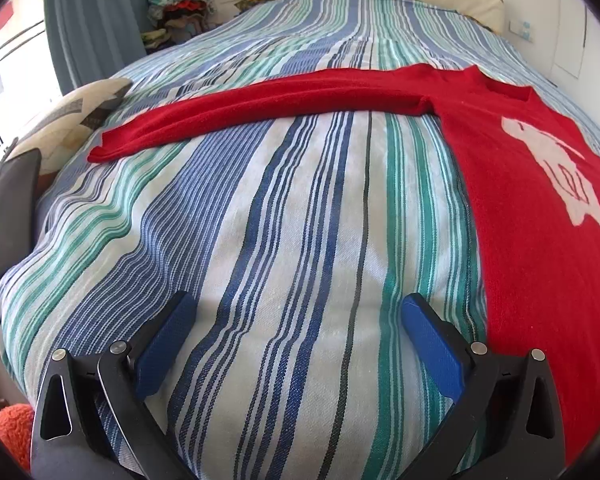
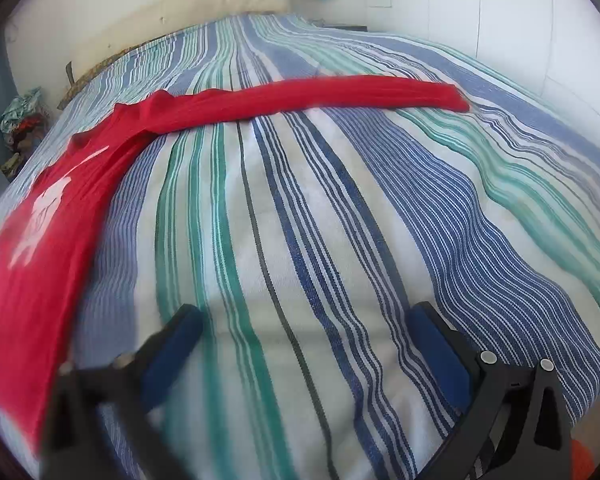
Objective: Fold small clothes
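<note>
Landmark = red sweater point(image 1: 532, 216), lying flat on the striped bedspread point(image 1: 284, 216), front up w/ a white motif point(image 1: 560, 168) on the chest.

Left wrist view, L to R: patterned pillow point(image 1: 72, 116) and a dark flat object point(image 1: 14, 216) at the bed edge, beyond the sweater's cuff. Sleeve point(image 1: 252, 112) runs straight out from the sweater's shoulder toward that pillow, flat on the spread. Clothes pile point(image 1: 180, 4) well behind the sleeve, by the blue curtain point(image 1: 92, 20). Left tool point(image 1: 298, 322) sits just beside the sweater's side hem, fingers spread wide, nothing between them, only bedspread.

Right wrist view (left part blurred): sweater body point(image 2: 40, 248) at far left, other sleeve point(image 2: 320, 94) stretched out to the right from it, cuff resting on the spread. Right tool point(image 2: 304, 330) near the sweater's other side hem, fingers spread apart, holding nothing. White wardrobe doors point(image 2: 460, 12) well beyond the cuff.
</note>
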